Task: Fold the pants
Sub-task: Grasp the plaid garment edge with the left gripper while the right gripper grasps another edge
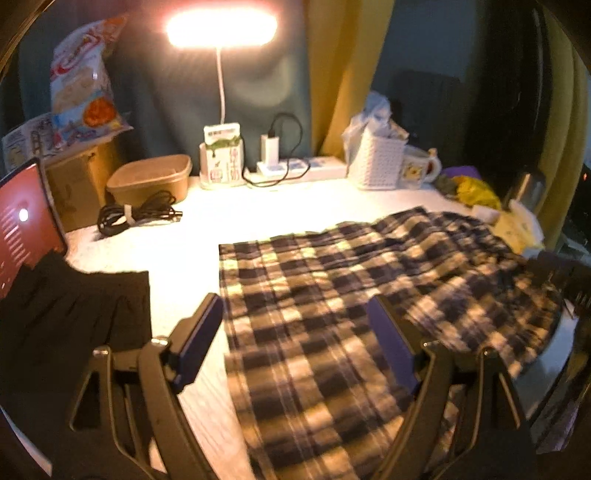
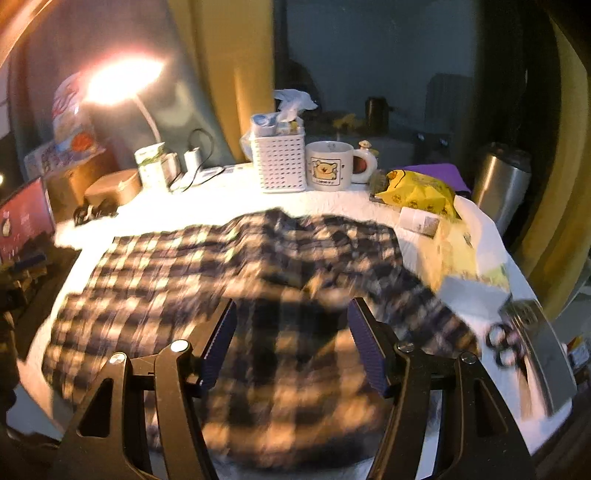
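Plaid pants (image 1: 332,295) are seen spread across the white table (image 1: 184,251), lying mostly flat with bunched cloth at the far right; whether a first fold has been made cannot be told, and the folding is judged to be largely still ahead. The left gripper (image 1: 295,339) is held above the near part of the cloth with its tongs apart and nothing between them. The right gripper (image 2: 291,347) is likewise held spread over the near edge of the pants, gripping nothing; that view is blurred. A black garment (image 1: 74,317) lies at the near left, apart from the pants. Along the far edge are ranged a lit desk lamp (image 1: 221,27), a brown tub (image 1: 151,177), a coiled cable (image 1: 136,216), a power strip (image 1: 306,168), a white basket (image 2: 279,162) and a bear mug (image 2: 330,166). At the right, a yellow packet (image 2: 417,194) and papers (image 2: 469,258) lie just beside the cloth and are judged to crowd any fold made that way.
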Available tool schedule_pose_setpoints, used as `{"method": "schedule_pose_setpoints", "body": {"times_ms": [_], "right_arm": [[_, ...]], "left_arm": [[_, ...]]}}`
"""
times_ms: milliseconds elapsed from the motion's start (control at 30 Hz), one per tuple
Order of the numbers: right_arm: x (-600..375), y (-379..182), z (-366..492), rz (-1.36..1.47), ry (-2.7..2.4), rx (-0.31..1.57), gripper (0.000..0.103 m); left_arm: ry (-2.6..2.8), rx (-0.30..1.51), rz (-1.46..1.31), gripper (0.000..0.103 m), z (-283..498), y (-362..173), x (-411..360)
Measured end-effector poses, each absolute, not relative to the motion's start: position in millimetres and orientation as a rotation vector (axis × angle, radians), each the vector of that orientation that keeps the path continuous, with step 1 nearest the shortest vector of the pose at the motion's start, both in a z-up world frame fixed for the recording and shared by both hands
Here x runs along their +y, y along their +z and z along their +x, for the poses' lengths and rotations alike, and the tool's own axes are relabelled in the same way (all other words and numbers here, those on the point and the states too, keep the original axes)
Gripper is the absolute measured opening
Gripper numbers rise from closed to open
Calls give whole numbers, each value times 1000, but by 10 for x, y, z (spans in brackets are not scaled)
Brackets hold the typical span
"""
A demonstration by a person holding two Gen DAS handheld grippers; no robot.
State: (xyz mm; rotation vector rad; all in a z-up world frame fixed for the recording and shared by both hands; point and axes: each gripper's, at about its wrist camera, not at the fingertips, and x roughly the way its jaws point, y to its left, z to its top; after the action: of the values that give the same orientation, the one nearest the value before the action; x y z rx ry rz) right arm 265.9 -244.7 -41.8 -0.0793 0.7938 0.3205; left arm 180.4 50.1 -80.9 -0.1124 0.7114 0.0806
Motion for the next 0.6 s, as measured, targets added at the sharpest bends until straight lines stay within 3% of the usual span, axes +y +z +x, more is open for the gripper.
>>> {"method": "schedule_pose_setpoints", "body": {"times_ms": [267, 600], "right_arm": [[-2563, -372, 3661, -163, 355, 849, 66], [-2384, -1129, 4521, -426, 435, 1154, 66]], "left_arm": [[111, 857, -134, 82, 2674, -1132, 912], [94, 1037, -126, 82, 3205, -1622, 1046]]}}
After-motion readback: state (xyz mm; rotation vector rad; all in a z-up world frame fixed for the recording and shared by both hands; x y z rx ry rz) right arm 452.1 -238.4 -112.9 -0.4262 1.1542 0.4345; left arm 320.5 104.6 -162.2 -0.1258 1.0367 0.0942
